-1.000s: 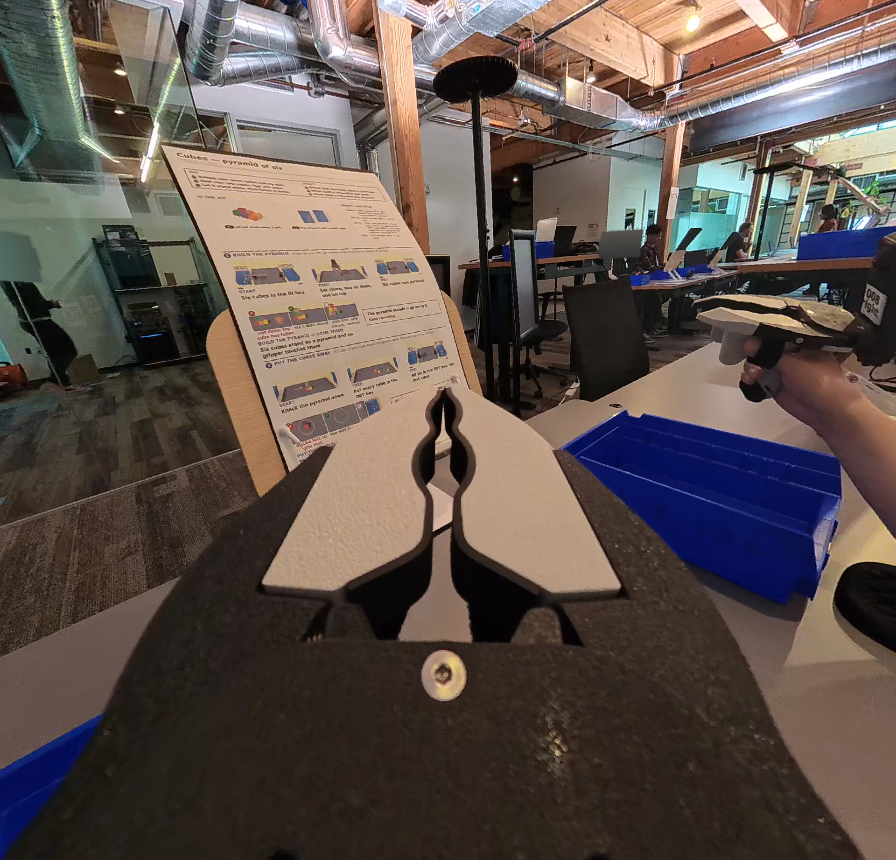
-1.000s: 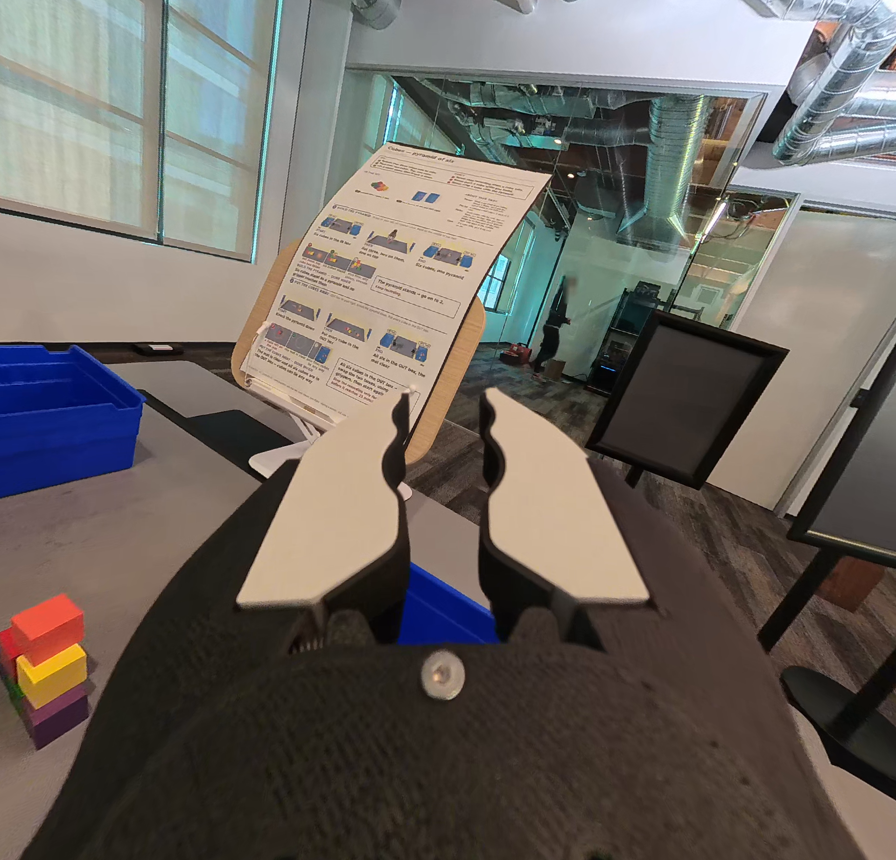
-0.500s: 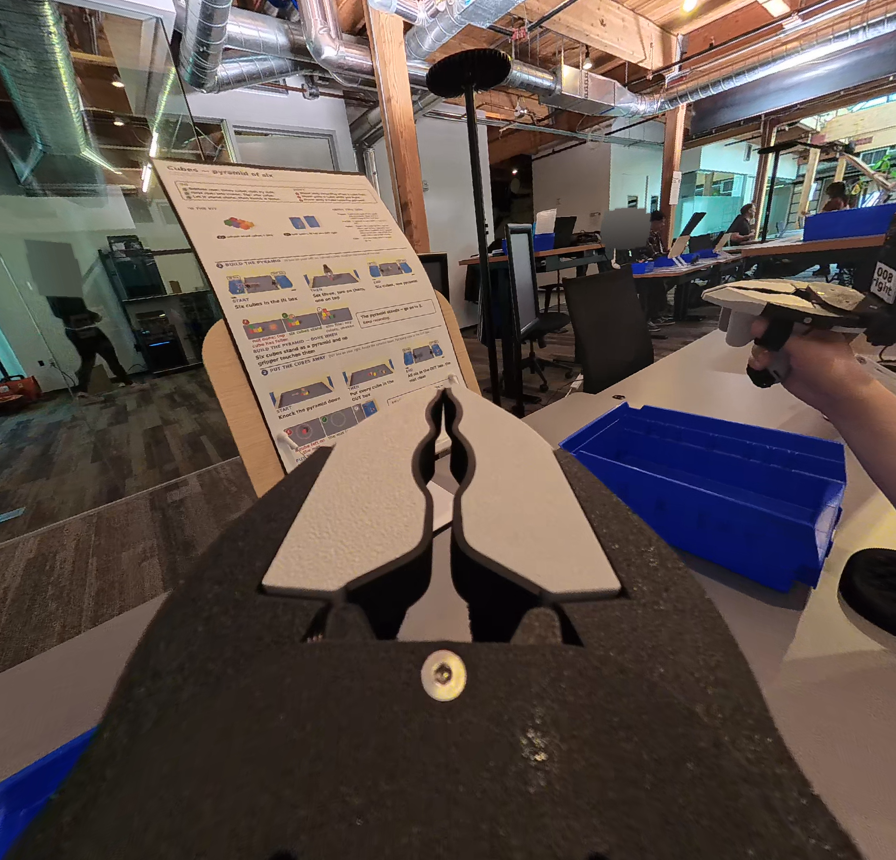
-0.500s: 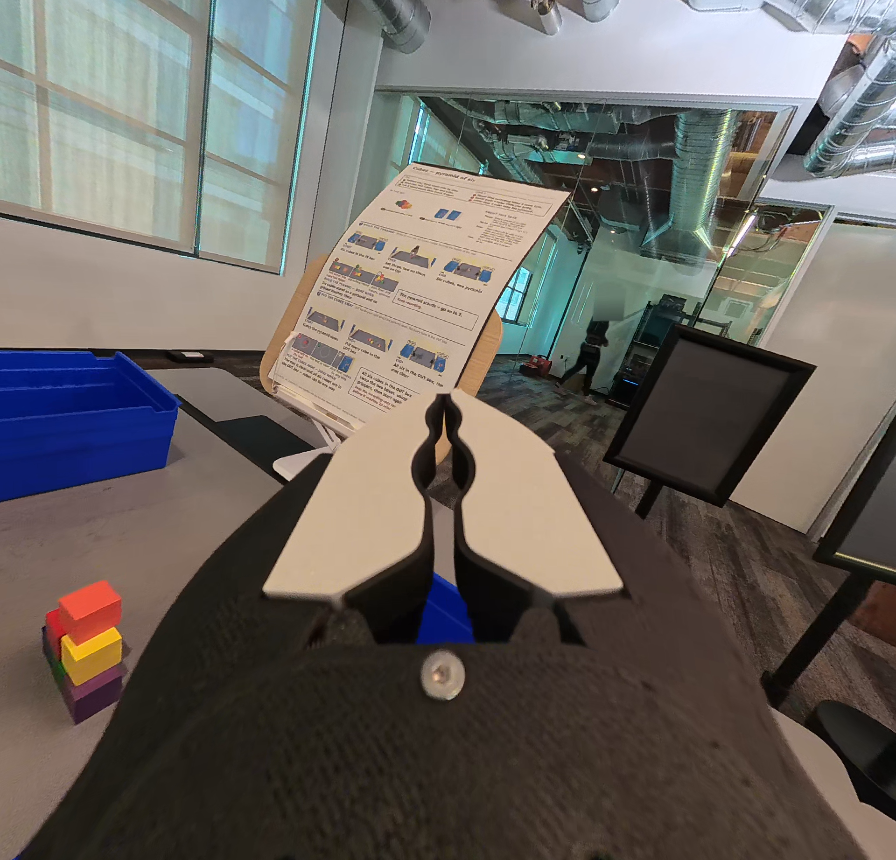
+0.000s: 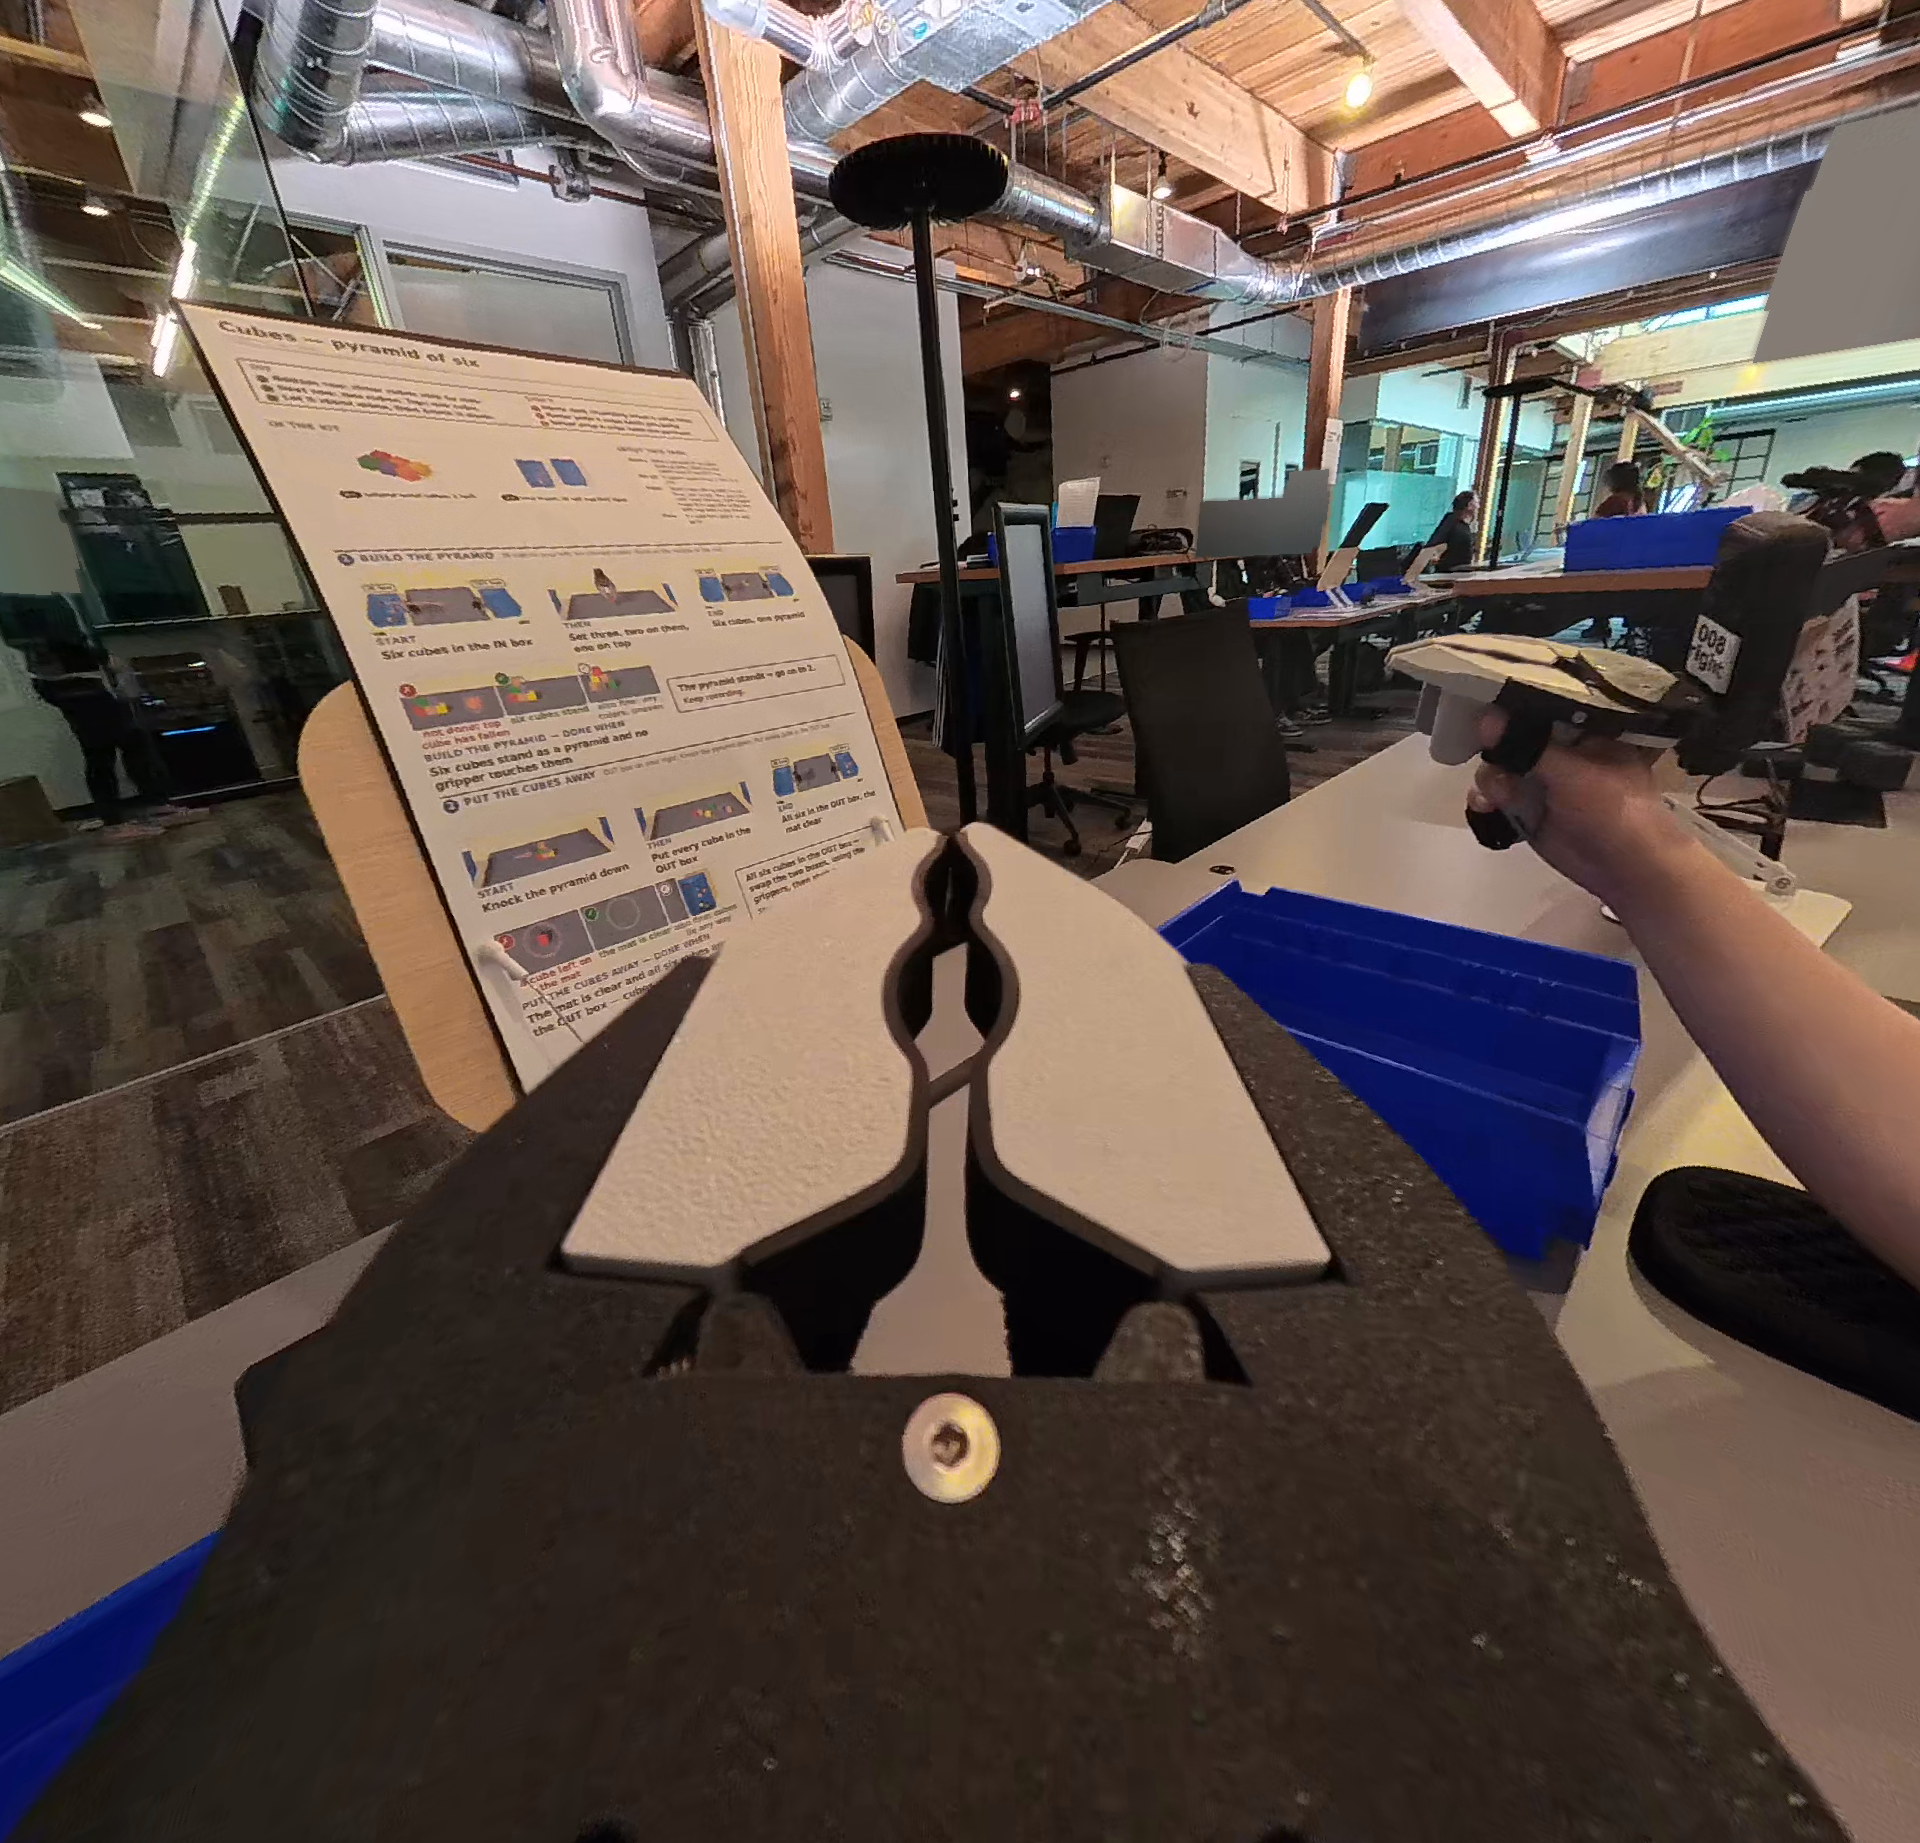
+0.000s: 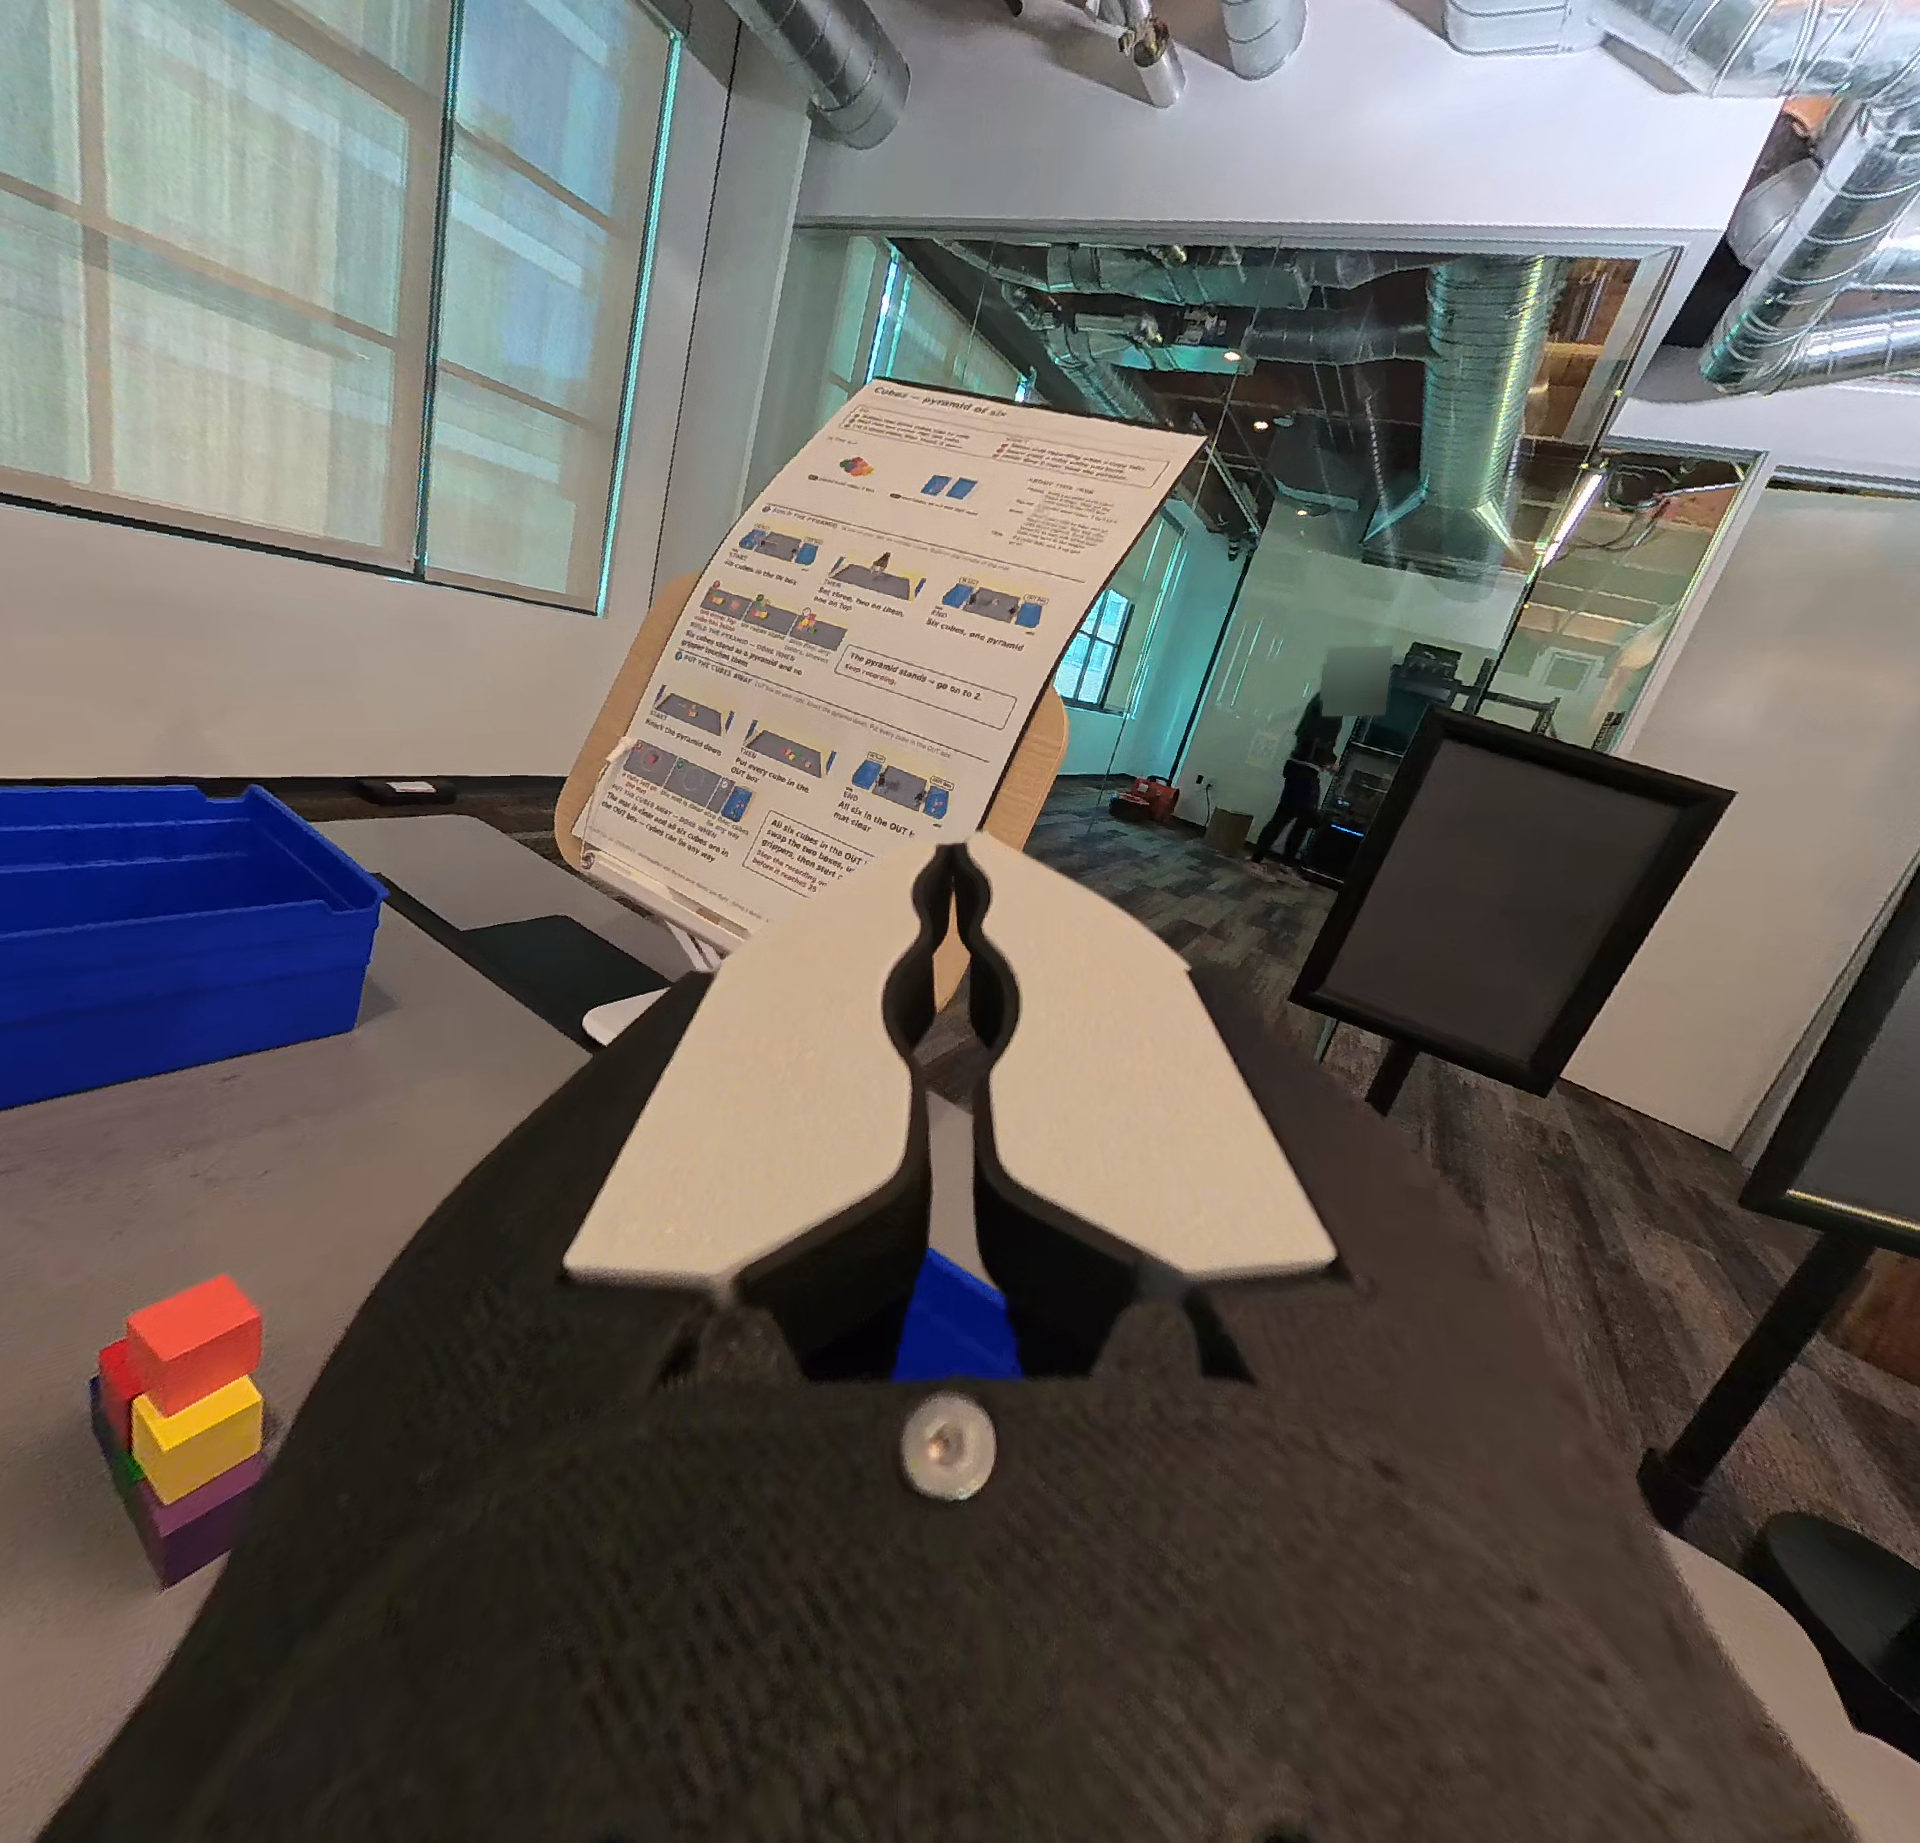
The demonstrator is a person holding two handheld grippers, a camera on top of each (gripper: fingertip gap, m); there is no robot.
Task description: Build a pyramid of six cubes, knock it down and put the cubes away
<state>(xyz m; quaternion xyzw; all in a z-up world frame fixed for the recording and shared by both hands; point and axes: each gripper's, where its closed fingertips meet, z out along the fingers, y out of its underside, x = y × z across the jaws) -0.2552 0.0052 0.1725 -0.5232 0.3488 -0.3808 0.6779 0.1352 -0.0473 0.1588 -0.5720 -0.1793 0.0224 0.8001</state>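
At lower left, right wrist view: cube pyramid (image 6: 182, 1419) stood stacked on the grey table (image 6: 312, 1170).
Done: building, apparently.
Left: knocking down, binning into blue bin (image 6: 177, 920).
Jaws: left gripper (image 5: 951, 848) and right gripper (image 6: 954, 853) both closed, empty.

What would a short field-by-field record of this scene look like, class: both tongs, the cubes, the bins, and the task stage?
left tongs: shut, empty, raised above the table
right tongs: shut, empty, raised, apart from the cubes
cube stack: stands on the grey table; orange cube on top, yellow below it, purple at the base; red and green edges show behind
blue bin: beyond the stack, no cubes visible inside
second blue bin: near the right forearm, no cubes visible inside
instruction sheet: propped on a wooden stand
stage: pyramid appears built, not yet knocked down
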